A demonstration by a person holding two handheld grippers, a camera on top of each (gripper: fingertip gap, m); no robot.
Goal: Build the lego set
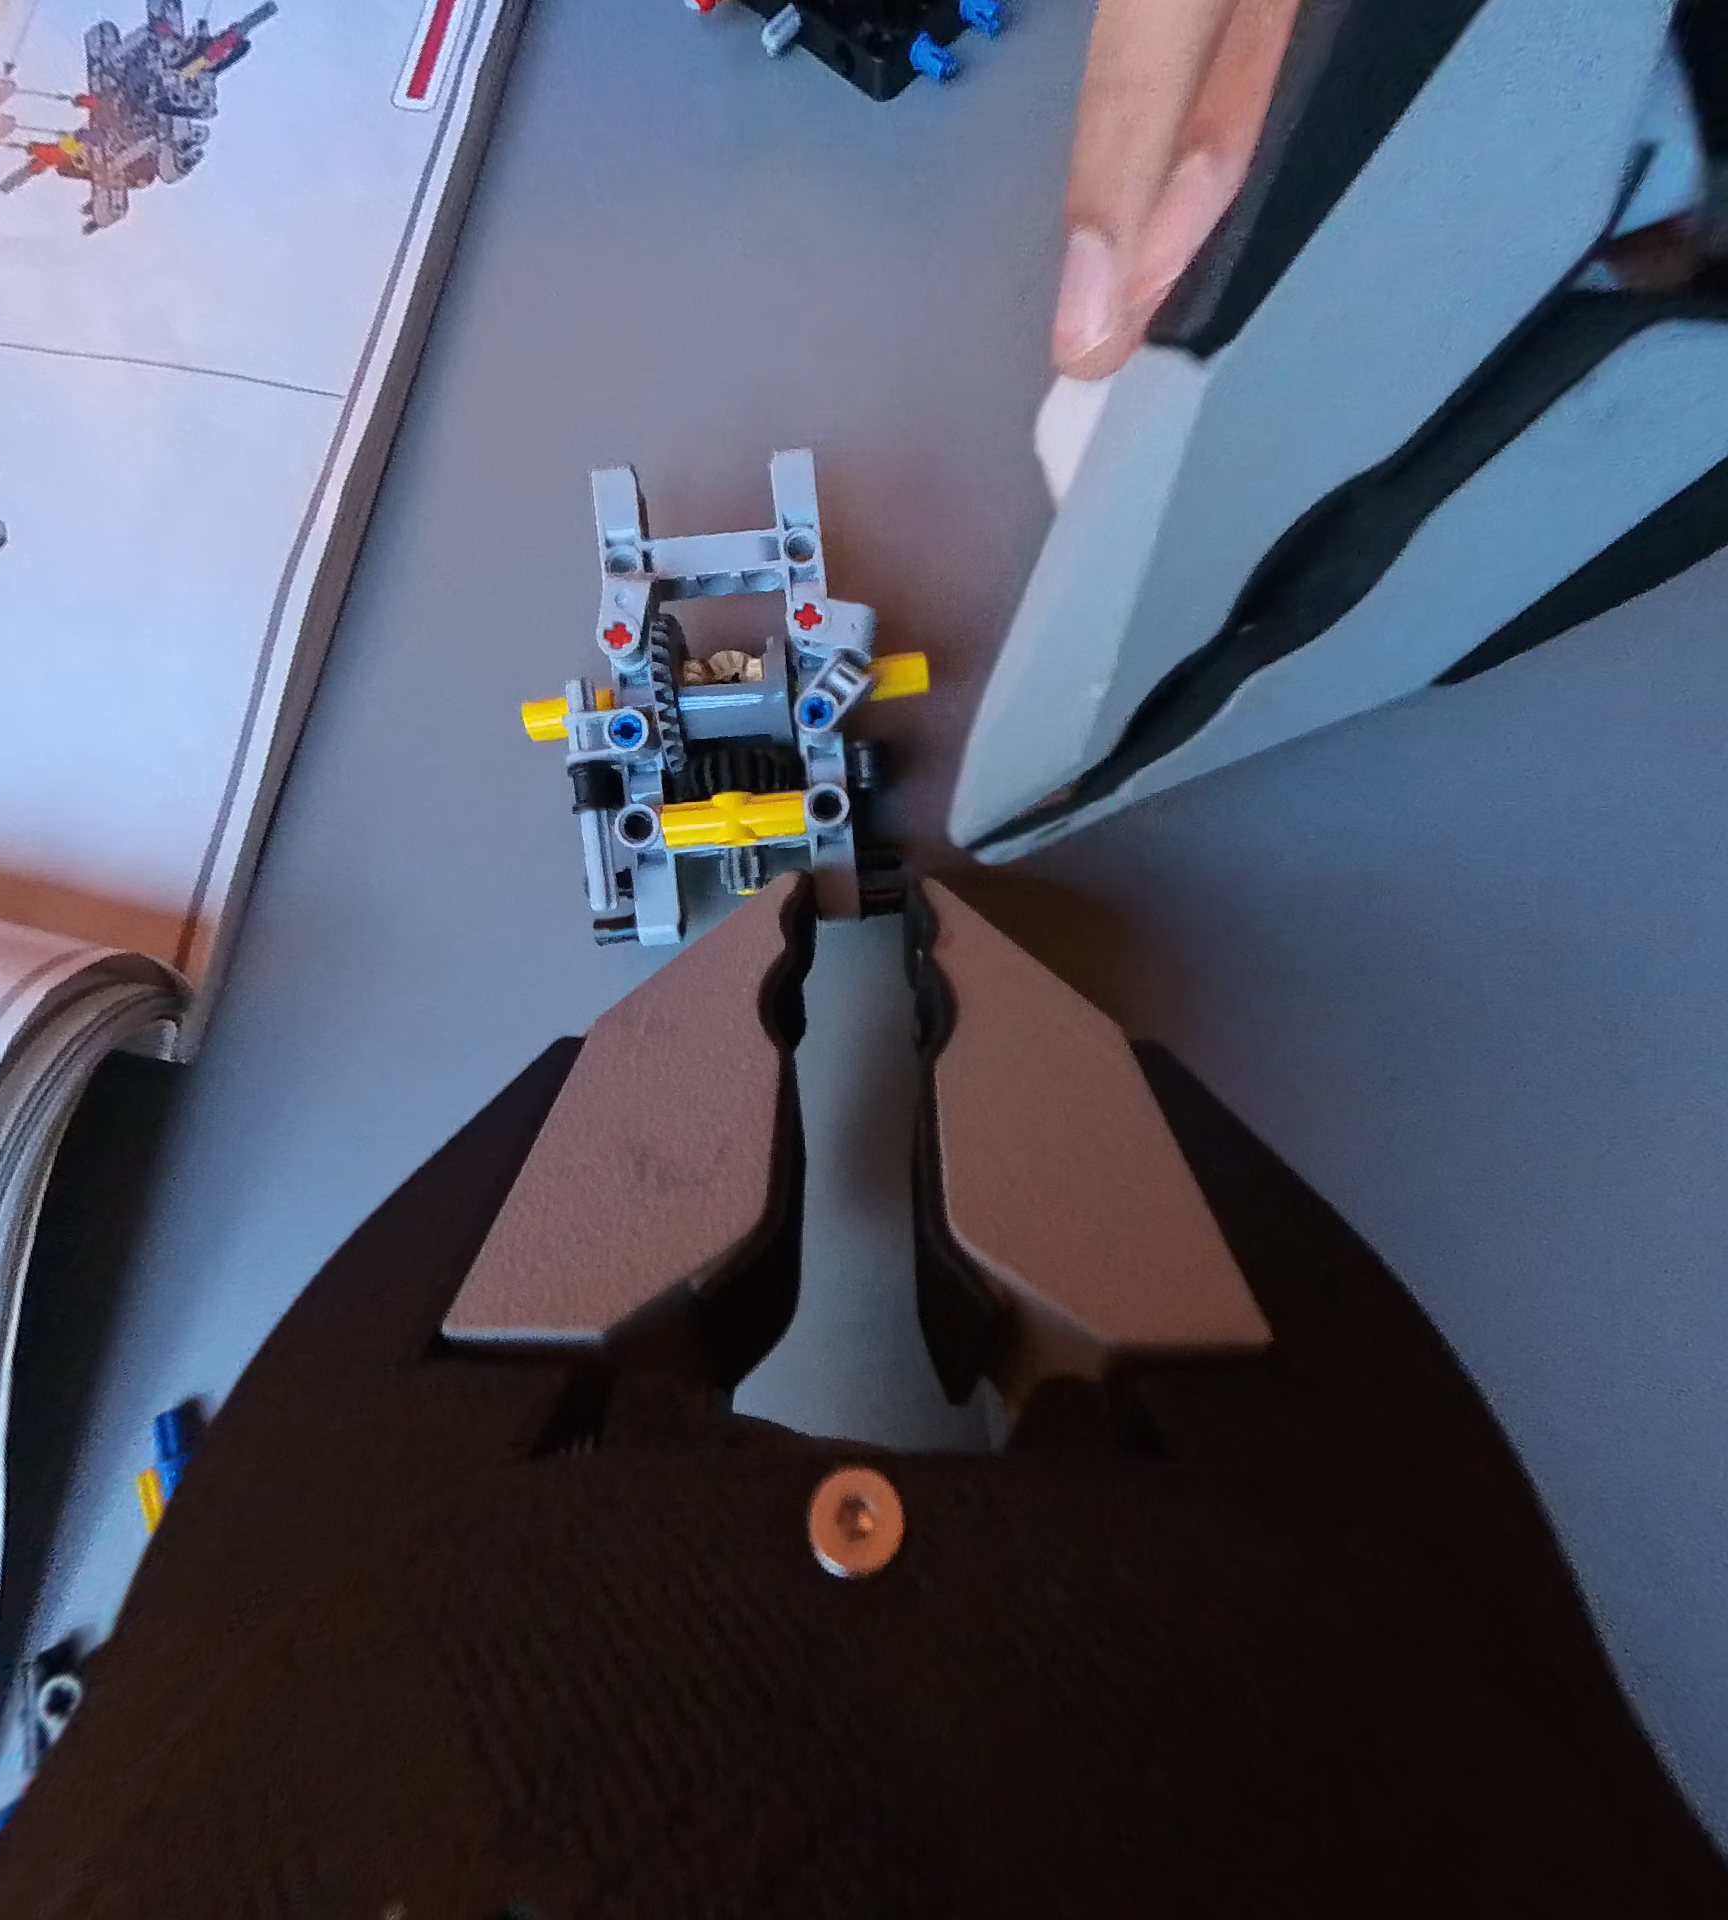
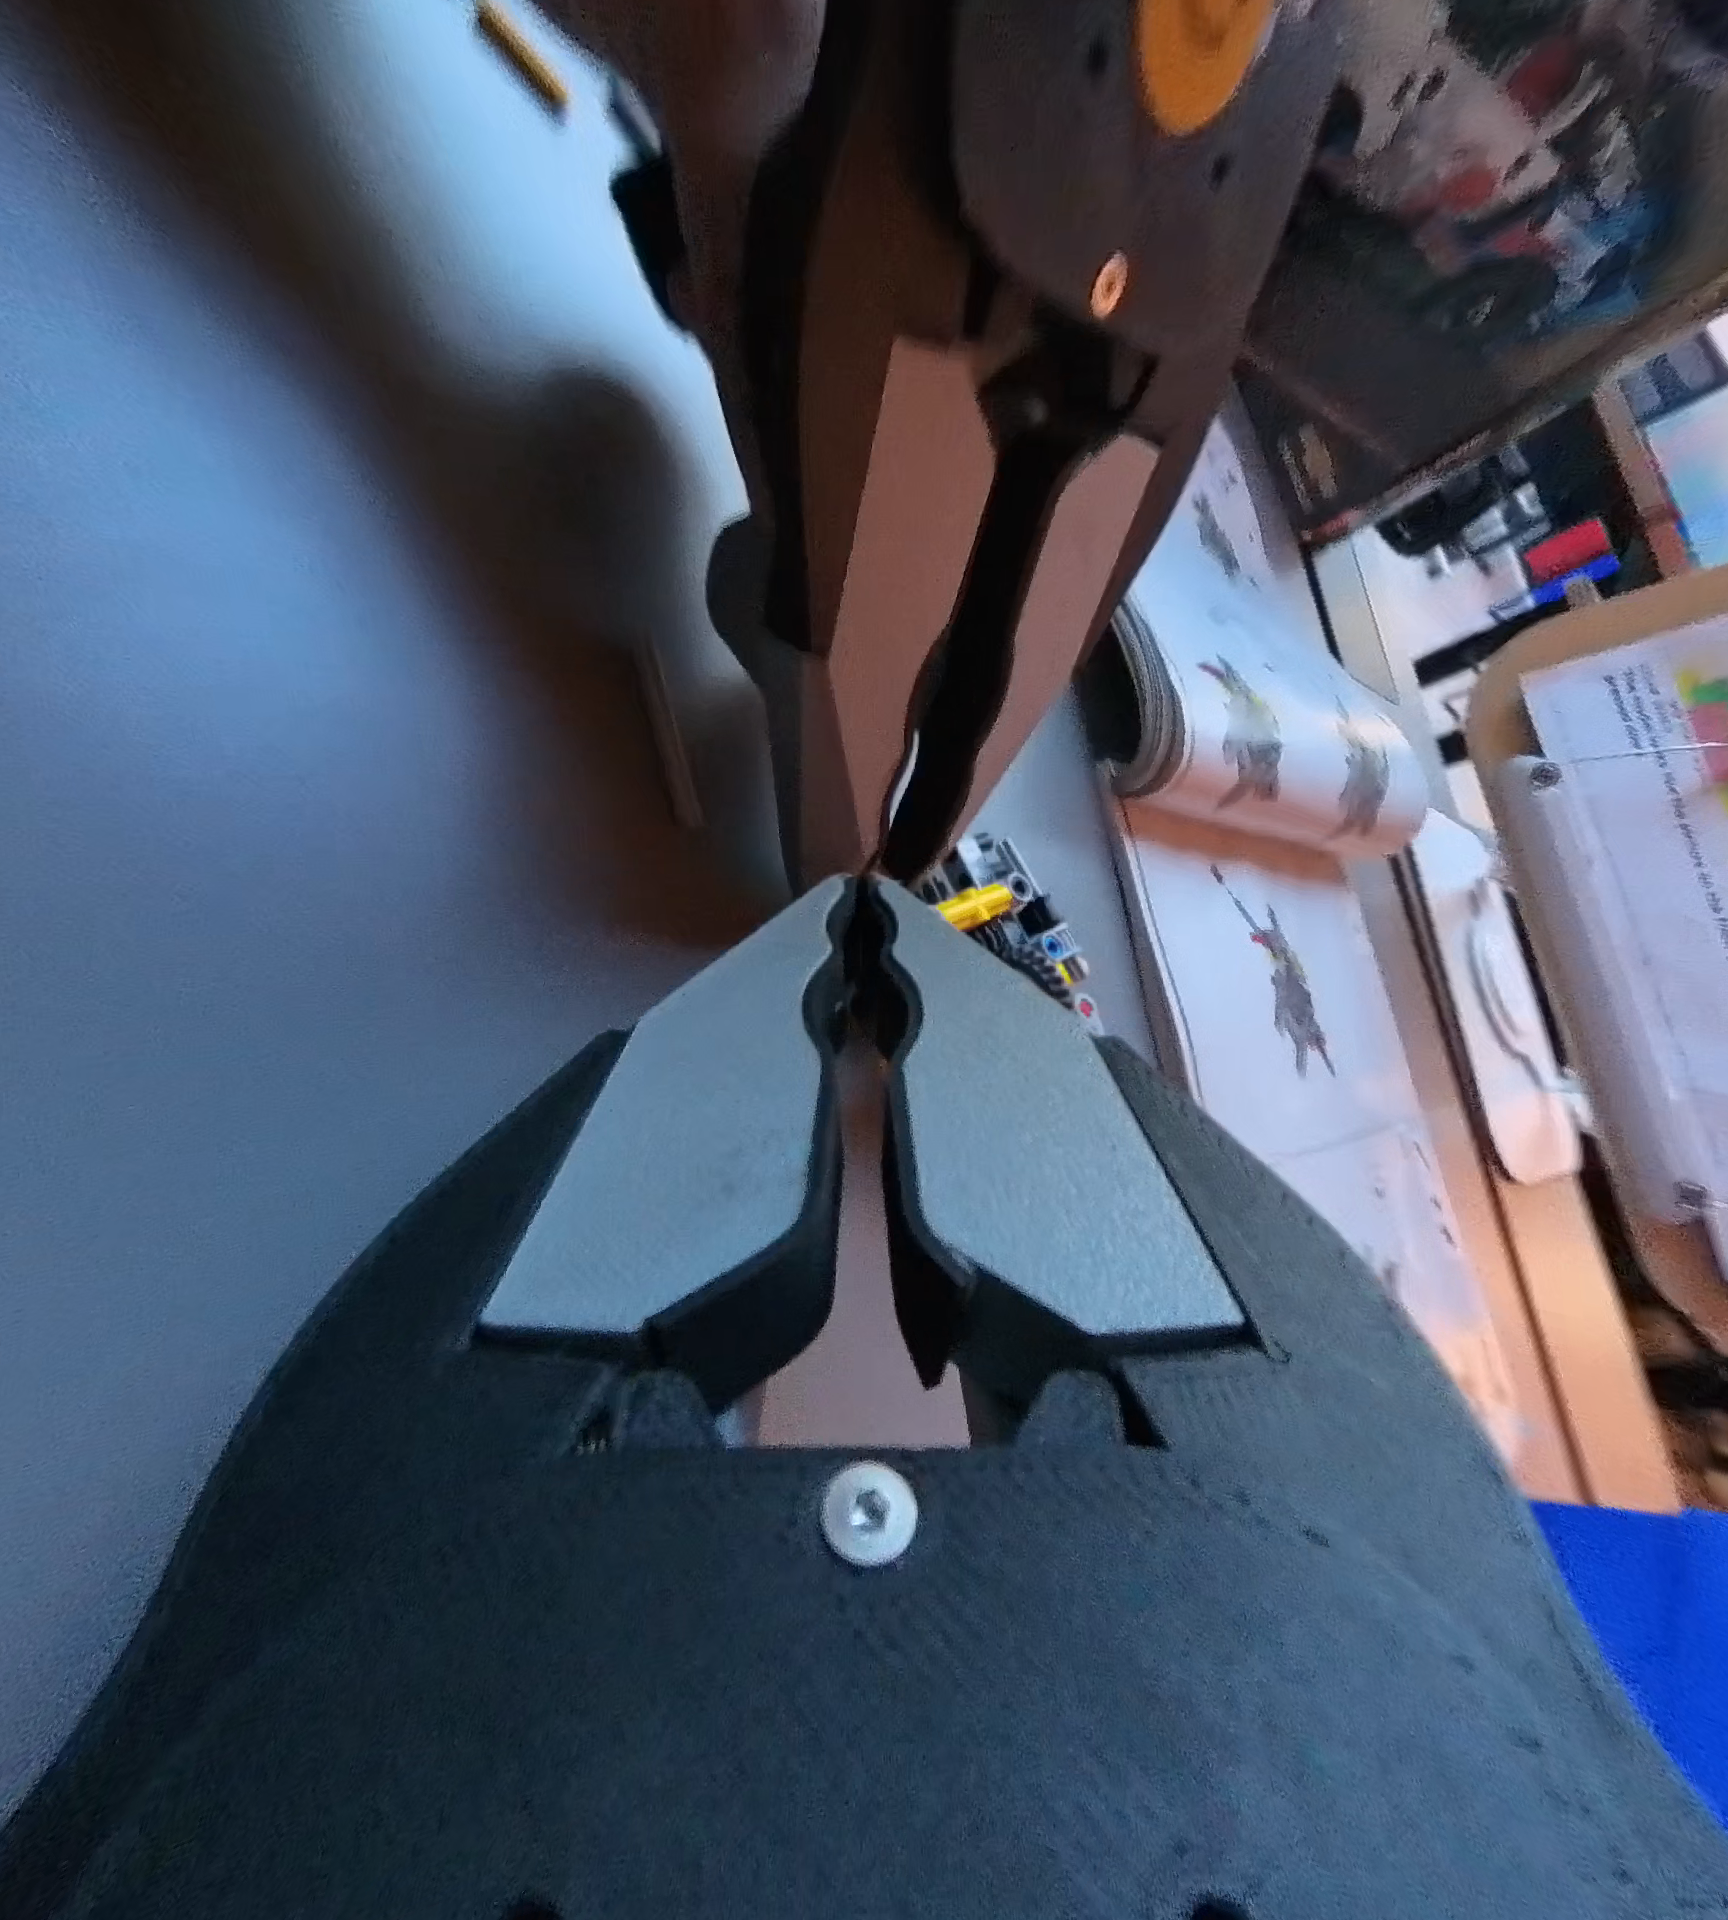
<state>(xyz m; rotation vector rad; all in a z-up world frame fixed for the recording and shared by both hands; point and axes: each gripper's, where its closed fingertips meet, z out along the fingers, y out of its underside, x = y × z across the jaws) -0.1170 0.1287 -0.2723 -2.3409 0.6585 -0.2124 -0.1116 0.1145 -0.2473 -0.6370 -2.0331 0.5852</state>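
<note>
Right now the left tongs [image 1: 860,894] sit slightly parted, tips clamped on the near-right corner of the grey brick gearbox assembly [image 1: 714,707], on a grey beam and black gear at its edge. The assembly sits on the grey desk [image 1: 1359,1143], just right of the open instruction booklet [image 1: 112,520]. The right tongs [image 2: 865,888] are fully closed with nothing visible between the tips, which hover just beside the left tongs' tips and the assembly's right side. Risks as I see them: the left grip is on one corner only, so any lift or push could pivot the model or pop that beam off its pins. The black gear under the pad may slip or turn, loosening the hold. The two sets of tongs are crowded; a small twist could knock them together and nudge the model. Yellow axles [image 1: 901,675] stick out sideways and could snag the right tongs. Loose parts [image 1: 164,1455] near the desk edge could get swept off.
</note>
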